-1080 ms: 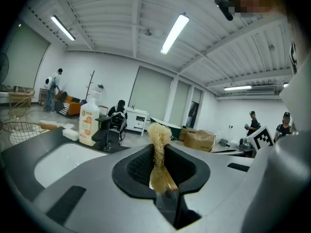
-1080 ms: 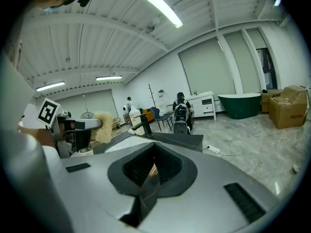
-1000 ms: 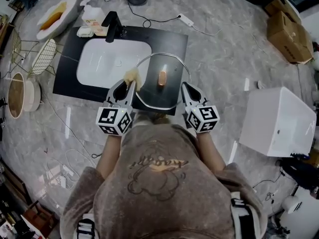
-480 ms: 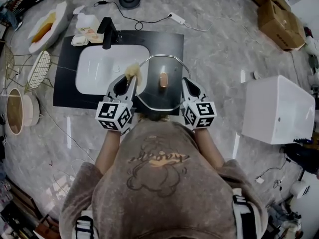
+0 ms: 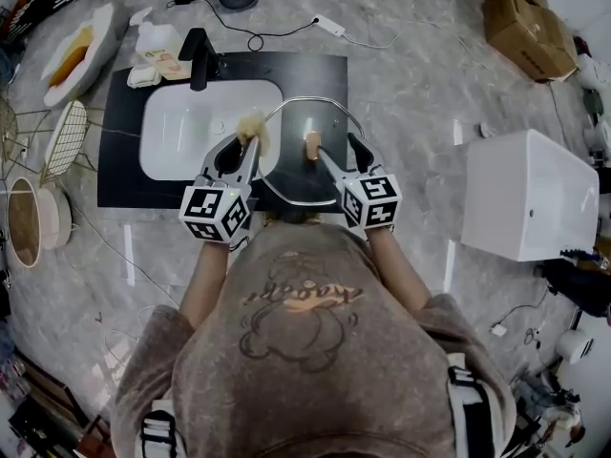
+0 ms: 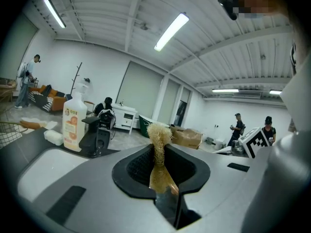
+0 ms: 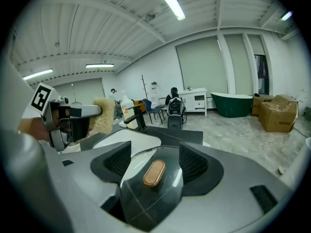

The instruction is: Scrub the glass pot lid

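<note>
On the black counter [image 5: 124,175], straight ahead of the person at twelve o'clock, the glass lid [image 5: 304,181] lies with its metal rim up. Its nine-o'clock edge reaches over the rim of the white basin [image 5: 196,127], and its copper-coloured knob [image 5: 312,144] sits near its middle. The left gripper [image 5: 250,144] comes in from seven o'clock of the lid with its jaws closed tight on a pale, fibrous scrubber [image 5: 253,125]. The tuft pokes out past the tips and sits right at the lid's ten-o'clock rim, though whether it touches the glass cannot be told. In the left gripper view, the left gripper [image 6: 159,171] shows the scrubber [image 6: 158,142] pinched flat between the pads and fraying above them. The right gripper [image 5: 337,156] reaches in from five o'clock of the lid. Its jaws have just been opening and now stand wide. In the right gripper view, the right gripper [image 7: 154,161] has the knob [image 7: 154,173] and the glass of the lid [image 7: 150,200] lying between the spread jaws, with neither pad pressing on them. A black tap [image 5: 198,57] stands at the basin's twelve o'clock, with a soap bottle [image 5: 158,38] just beyond it. A white box [image 5: 530,208] stands on the floor, well apart, at three o'clock.
</note>
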